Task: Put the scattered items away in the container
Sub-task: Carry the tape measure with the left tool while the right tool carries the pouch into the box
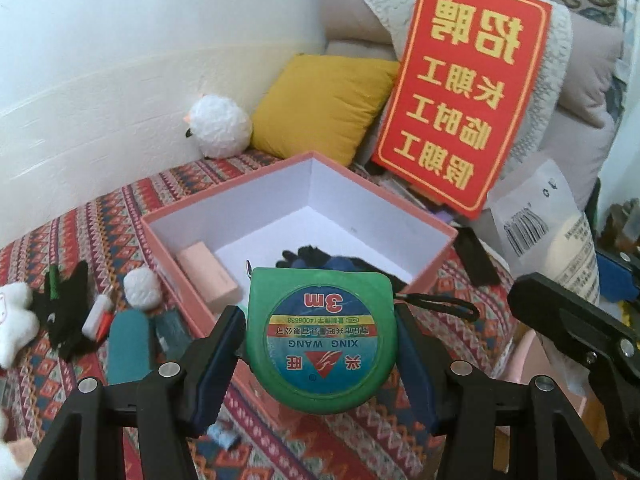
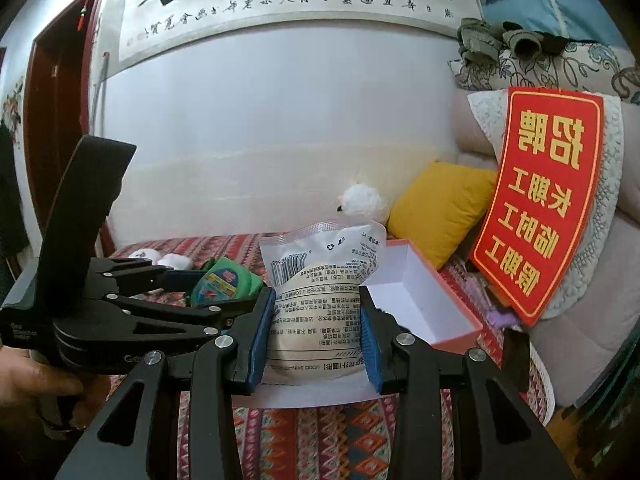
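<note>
My left gripper [image 1: 320, 316] is shut on a green 3 m tape measure [image 1: 320, 344], held just in front of the near corner of the open pink box [image 1: 224, 198]. A pink block [image 1: 206, 276] and a dark item [image 1: 316, 258] lie inside the box. In the right wrist view my right gripper [image 2: 317, 300] is shut on a clear plastic packet [image 2: 320, 312] with printed text, left of the box [image 2: 452, 300]. Scattered left of the box are a white plush [image 1: 14, 320], a black plush [image 1: 64, 312], a white pompom [image 1: 142, 288] and a teal cylinder [image 1: 128, 348].
A red sign [image 1: 464, 92] with gold characters leans on grey sofa cushions [image 1: 588, 92] behind the box. A yellow cushion [image 1: 324, 104] and a white fluffy toy [image 1: 220, 126] sit by the wall. A patterned cloth [image 1: 100, 216] covers the surface. A hand [image 2: 36, 380] holds the left gripper.
</note>
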`<action>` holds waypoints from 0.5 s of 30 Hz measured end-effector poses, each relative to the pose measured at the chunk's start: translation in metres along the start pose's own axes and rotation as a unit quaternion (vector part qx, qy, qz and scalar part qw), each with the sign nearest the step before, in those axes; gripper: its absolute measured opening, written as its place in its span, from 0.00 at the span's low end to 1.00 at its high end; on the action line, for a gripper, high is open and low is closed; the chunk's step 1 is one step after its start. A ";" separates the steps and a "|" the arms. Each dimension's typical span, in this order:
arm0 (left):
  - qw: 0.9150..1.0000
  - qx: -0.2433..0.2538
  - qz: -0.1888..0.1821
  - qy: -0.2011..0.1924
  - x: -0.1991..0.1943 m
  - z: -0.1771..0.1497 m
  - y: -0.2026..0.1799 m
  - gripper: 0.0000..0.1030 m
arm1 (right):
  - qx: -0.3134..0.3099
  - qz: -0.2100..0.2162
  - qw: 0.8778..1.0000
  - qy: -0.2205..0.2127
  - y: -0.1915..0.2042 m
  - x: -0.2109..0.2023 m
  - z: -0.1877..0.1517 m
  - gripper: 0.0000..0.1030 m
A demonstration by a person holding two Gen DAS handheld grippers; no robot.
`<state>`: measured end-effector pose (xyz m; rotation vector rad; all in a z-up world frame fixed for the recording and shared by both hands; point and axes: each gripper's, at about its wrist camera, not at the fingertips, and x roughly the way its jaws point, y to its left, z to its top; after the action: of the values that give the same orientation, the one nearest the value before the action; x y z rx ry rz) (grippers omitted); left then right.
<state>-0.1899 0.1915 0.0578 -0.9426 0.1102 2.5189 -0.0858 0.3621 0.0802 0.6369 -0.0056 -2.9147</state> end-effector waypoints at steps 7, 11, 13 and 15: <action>1.000 -0.003 0.006 0.010 0.046 0.033 0.016 0.60 | 0.014 0.012 0.999 0.029 -0.033 0.077 0.021 0.40; 1.000 -0.010 0.011 0.017 0.075 0.051 0.032 0.60 | 0.016 0.007 0.999 0.037 -0.049 0.124 0.036 0.40; 1.000 -0.013 0.013 0.019 0.089 0.060 0.040 0.60 | 0.011 0.003 0.999 0.039 -0.057 0.144 0.043 0.40; 1.000 -0.016 0.013 0.021 0.106 0.070 0.048 0.60 | 0.008 -0.002 0.999 0.041 -0.063 0.162 0.050 0.40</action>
<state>-0.3241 0.2040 0.0396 -1.0133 0.0956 2.5322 -0.2618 0.3977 0.0565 0.7593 -0.0175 -2.8922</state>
